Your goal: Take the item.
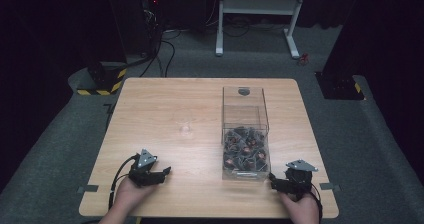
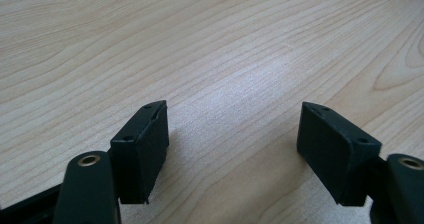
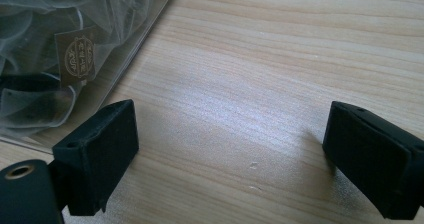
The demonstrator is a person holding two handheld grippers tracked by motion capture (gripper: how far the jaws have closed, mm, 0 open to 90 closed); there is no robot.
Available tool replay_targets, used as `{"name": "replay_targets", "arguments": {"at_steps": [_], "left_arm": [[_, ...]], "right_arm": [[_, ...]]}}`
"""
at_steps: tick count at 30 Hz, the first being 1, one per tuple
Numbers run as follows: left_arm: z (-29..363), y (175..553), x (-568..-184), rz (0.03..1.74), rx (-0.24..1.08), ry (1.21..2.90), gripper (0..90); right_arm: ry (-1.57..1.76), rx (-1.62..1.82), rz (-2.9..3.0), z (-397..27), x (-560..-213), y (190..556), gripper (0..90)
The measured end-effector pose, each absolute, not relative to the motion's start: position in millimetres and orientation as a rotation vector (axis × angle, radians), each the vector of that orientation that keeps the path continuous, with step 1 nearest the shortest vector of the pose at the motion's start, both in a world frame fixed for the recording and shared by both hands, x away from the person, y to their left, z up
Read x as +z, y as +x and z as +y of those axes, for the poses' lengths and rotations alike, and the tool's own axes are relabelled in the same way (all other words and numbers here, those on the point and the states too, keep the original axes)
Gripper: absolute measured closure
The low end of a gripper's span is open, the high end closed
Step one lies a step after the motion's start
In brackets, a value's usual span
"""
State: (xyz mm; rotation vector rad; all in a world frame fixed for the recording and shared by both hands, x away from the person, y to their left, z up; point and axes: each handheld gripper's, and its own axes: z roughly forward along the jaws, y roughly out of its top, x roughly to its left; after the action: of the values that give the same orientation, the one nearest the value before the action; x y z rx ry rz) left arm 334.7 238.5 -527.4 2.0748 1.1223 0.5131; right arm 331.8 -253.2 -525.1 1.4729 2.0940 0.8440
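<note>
So, both my tongs rest on the surface (image 1: 165, 109), wide open, nothing in them. The clear box (image 1: 245, 134) of little wrapped bags sits just ahead and left of my right tongs (image 1: 280, 183), its long axis running away from me. My left tongs (image 1: 162, 173) are well apart from it, so right hand's nearer.
</note>
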Motion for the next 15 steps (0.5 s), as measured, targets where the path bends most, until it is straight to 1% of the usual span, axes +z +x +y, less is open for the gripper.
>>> {"name": "replay_targets", "arguments": {"at_steps": [8,10,15], "left_arm": [[238.7,334.6,-526.4,1.124,0.511,2.079,31.6],[238.8,334.5,-526.2,1.121,0.508,2.080,33.8],[238.8,335.4,-525.0,1.128,0.498,2.080,35.4]], "right_arm": [[1.473,0.844,2.094,-253.2,-525.1,331.8,7.5],[1.473,0.844,2.094,-253.3,-525.1,331.8,7.5],[1.470,0.845,2.097,-253.3,-525.1,331.9,7.5]]}}
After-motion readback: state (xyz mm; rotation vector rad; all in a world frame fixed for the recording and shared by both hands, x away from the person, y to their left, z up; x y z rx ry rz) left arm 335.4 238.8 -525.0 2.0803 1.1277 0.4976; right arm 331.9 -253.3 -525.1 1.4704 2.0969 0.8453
